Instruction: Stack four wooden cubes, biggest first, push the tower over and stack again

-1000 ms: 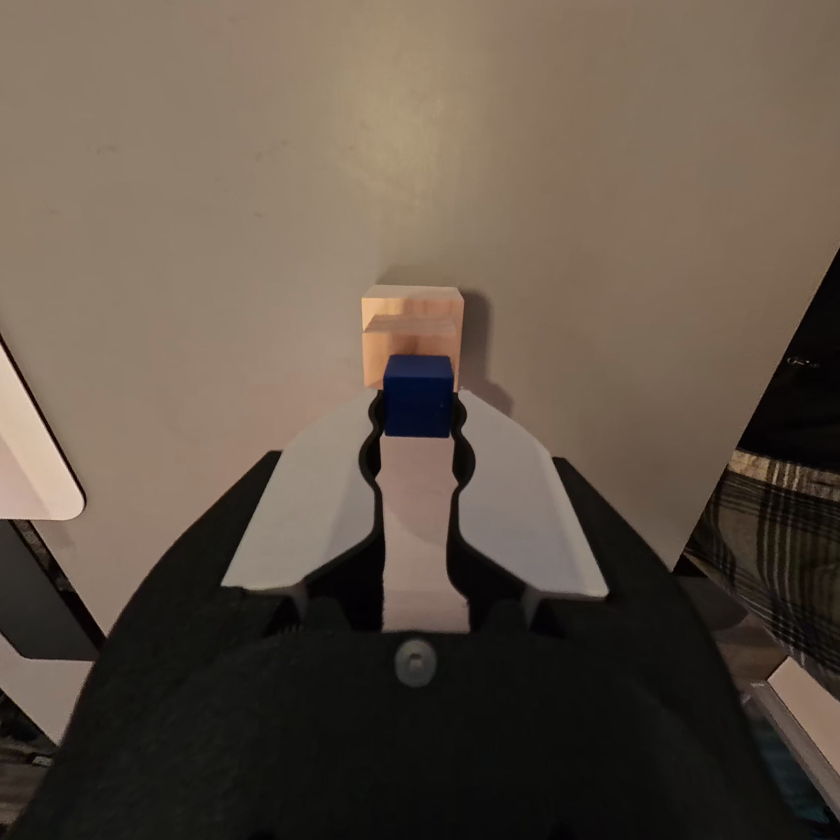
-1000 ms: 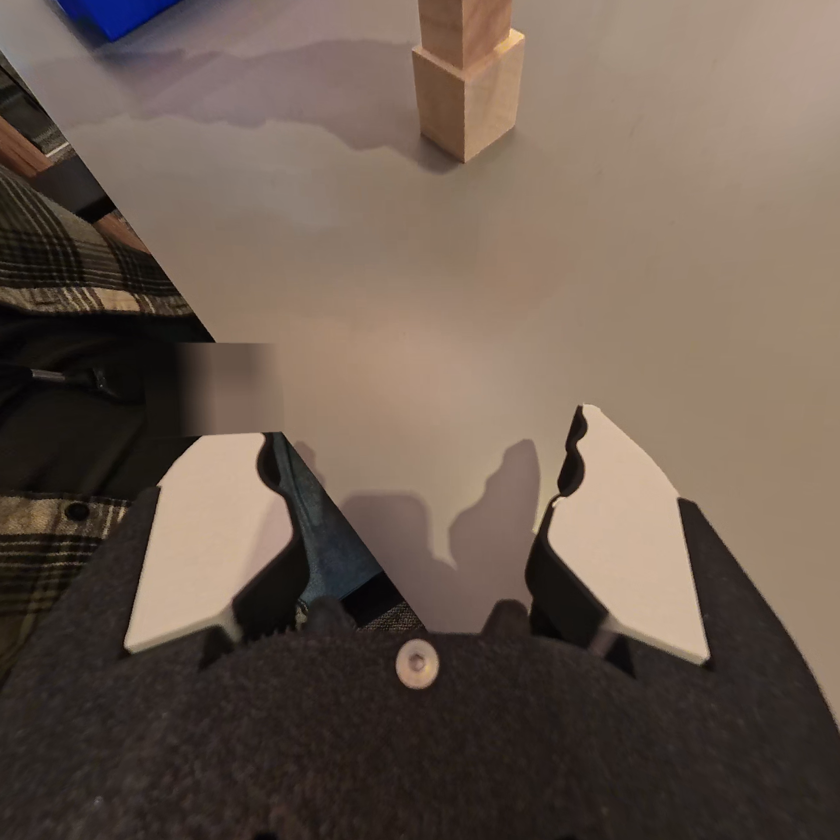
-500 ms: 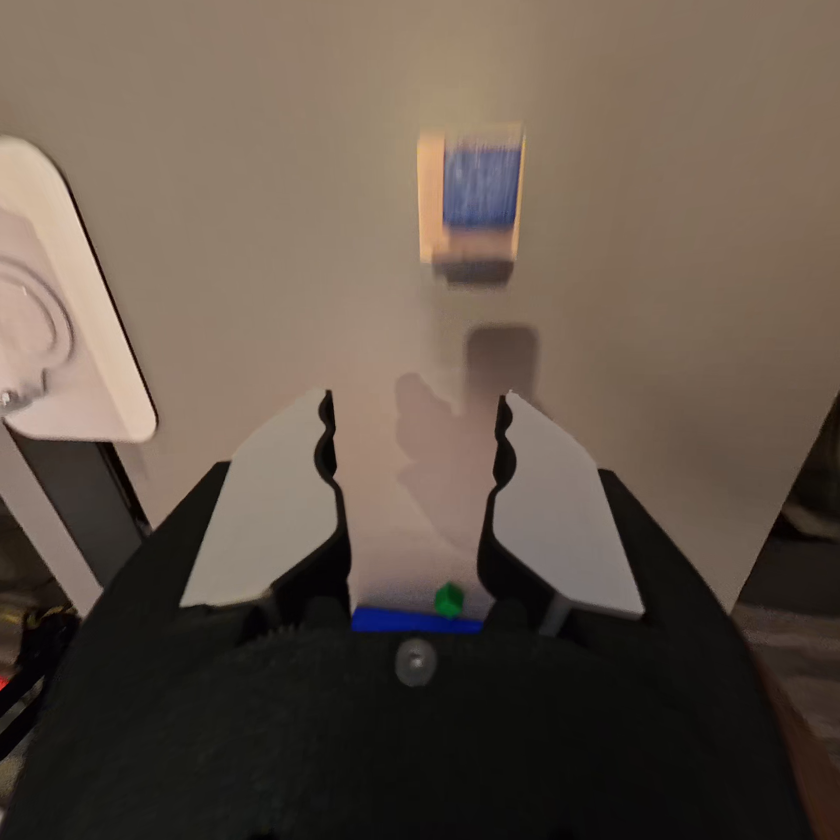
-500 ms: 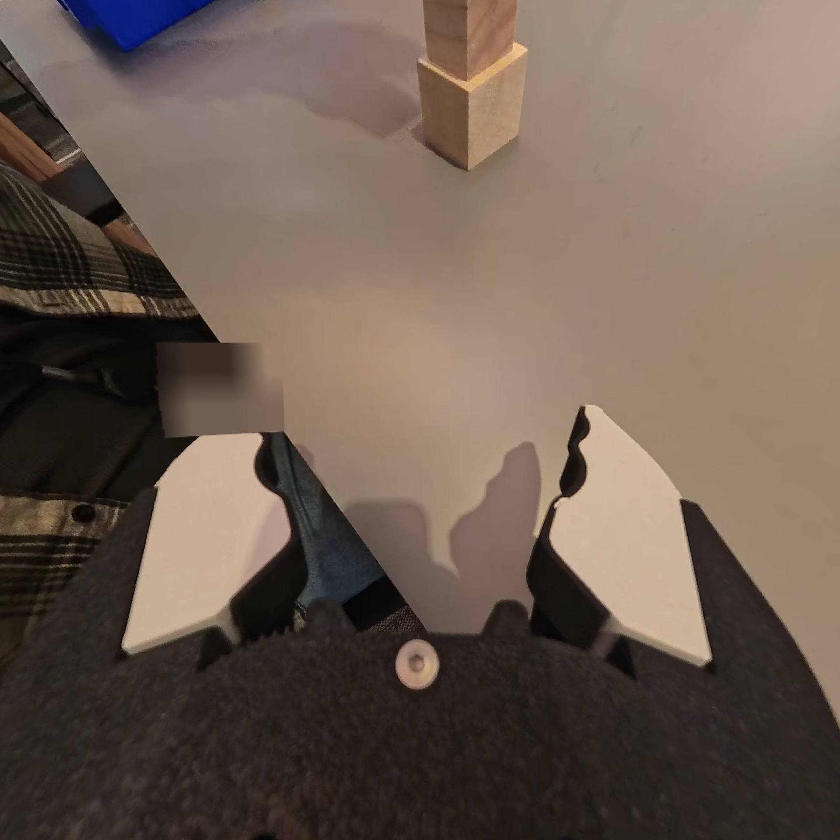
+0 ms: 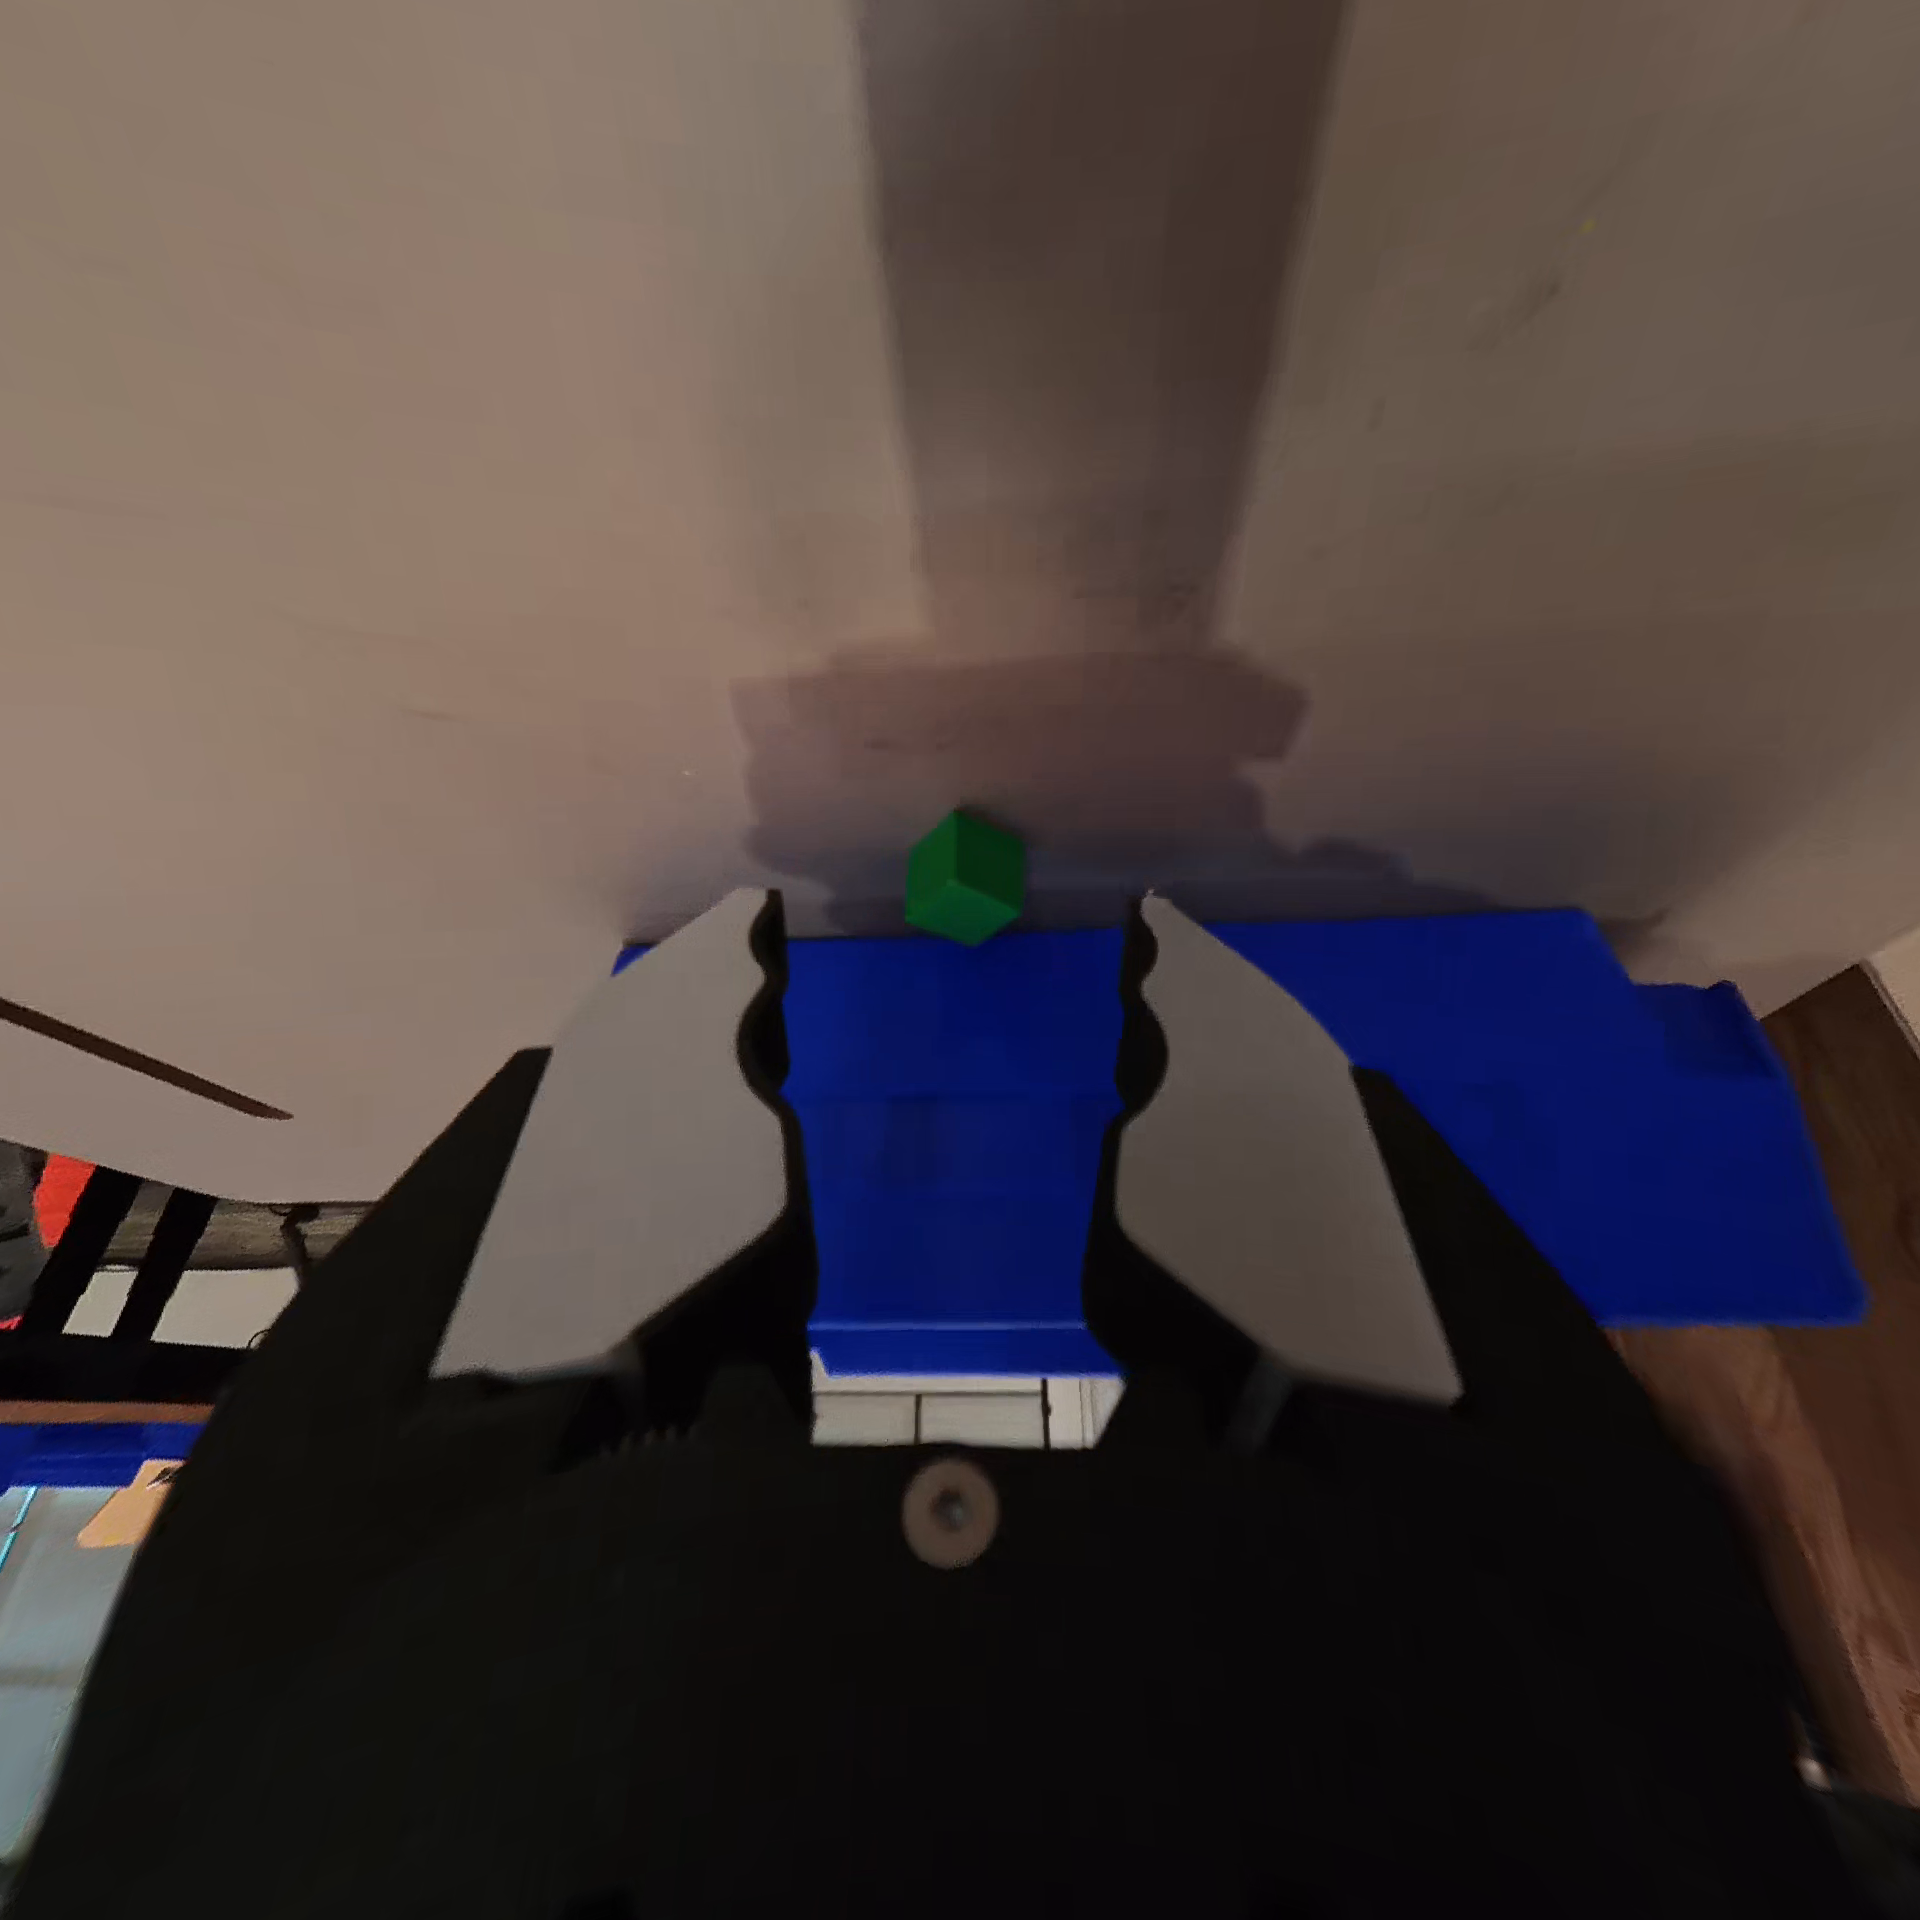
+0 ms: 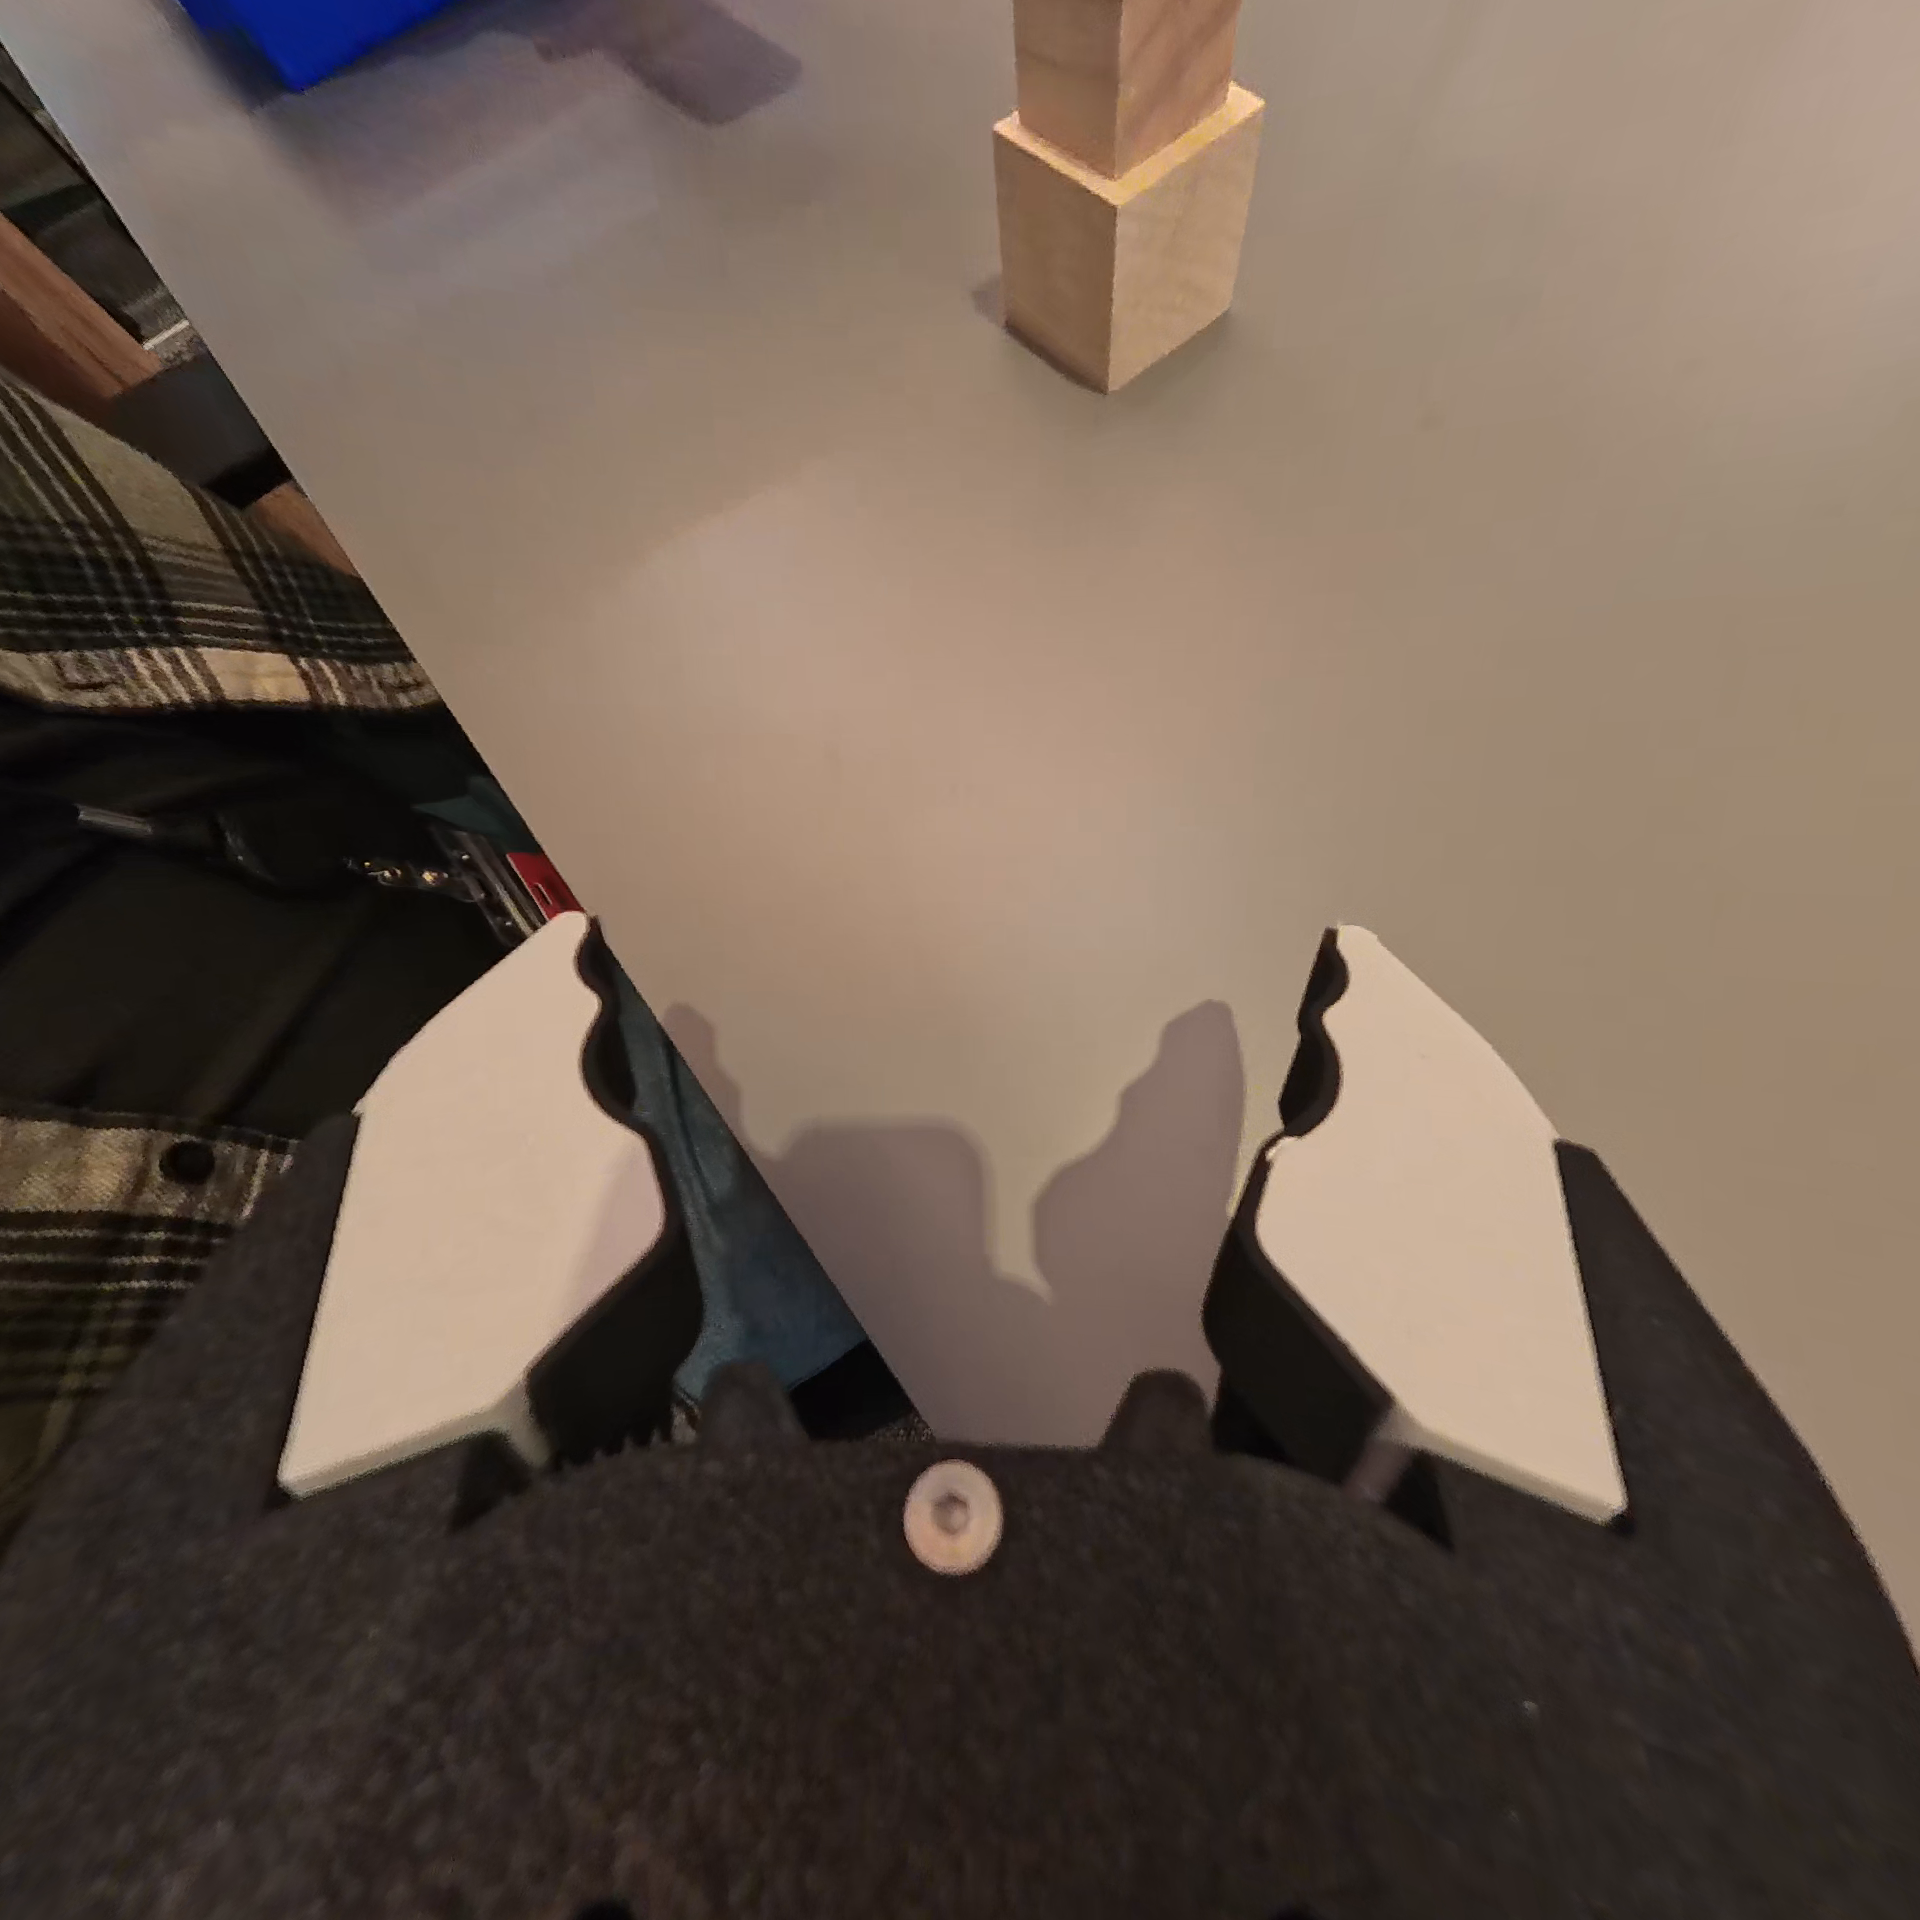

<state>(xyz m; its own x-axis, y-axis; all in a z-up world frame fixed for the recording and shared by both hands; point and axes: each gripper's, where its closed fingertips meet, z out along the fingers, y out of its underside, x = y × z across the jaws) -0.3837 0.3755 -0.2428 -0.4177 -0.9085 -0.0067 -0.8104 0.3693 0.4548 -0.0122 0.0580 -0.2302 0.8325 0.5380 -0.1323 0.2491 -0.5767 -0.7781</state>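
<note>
Judging from how things lie, the first tower is part built and its smallest piece is not yet on. From the right wrist view, the big wooden cube stands on the grey table at about one o'clock, well apart from the fingers, and a smaller wooden cube sits squarely on it; anything higher runs out of the top of the frame, so how many levels stand cannot be told. The right gripper is spread wide and holds nothing, hovering over the table's near edge, with a person's plaid sleeve at nine o'clock. From the left wrist view, which is smeared by motion, the left gripper is also parted and empty. A small green cube lies at twelve o'clock, just beyond its fingertips, at the far edge of a blue tray, roughly in line with the gap between the fingers. Likely left to do: grasp the green cube, top the tower, push it over, then rebuild all four.
</note>
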